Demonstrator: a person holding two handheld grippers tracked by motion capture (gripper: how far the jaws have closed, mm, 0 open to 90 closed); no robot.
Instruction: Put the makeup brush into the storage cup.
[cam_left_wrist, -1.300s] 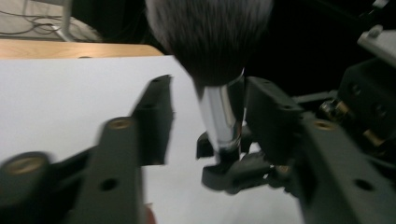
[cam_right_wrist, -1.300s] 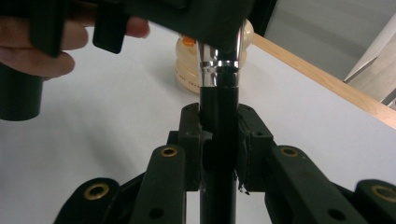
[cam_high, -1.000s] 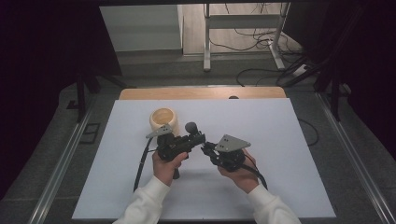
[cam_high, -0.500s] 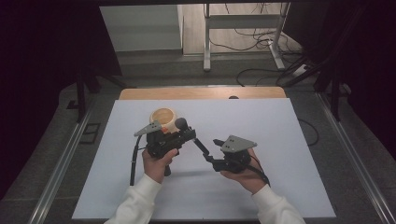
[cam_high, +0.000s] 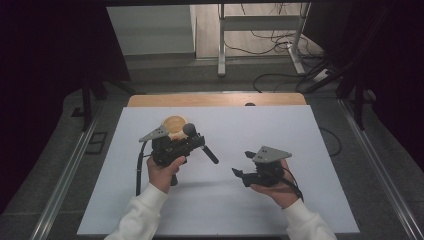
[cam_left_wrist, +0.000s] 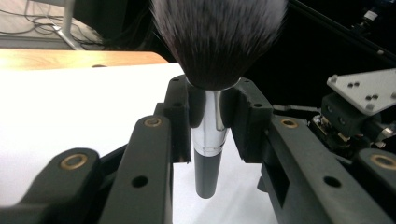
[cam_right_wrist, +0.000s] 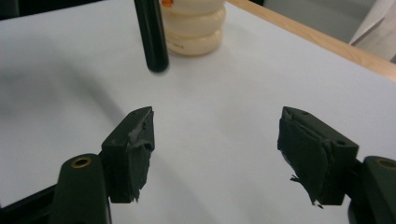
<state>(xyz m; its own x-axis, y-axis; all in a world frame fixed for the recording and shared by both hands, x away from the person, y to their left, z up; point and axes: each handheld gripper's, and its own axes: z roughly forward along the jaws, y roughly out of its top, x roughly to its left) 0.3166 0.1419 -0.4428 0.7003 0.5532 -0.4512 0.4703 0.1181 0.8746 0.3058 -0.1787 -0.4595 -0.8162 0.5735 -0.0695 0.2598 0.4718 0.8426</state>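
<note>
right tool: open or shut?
Open. The right tool has just been opening: its pads stand apart with bare white table between them.

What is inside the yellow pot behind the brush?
From above, the pot shows a brownish-orange inside, but nothing clear in it. The left gripper and its brush cover the near edge, so that part stays hidden.

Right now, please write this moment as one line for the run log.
left claw: shut on brush | right claw: open, just opened, nothing between | cup: on table
</note>
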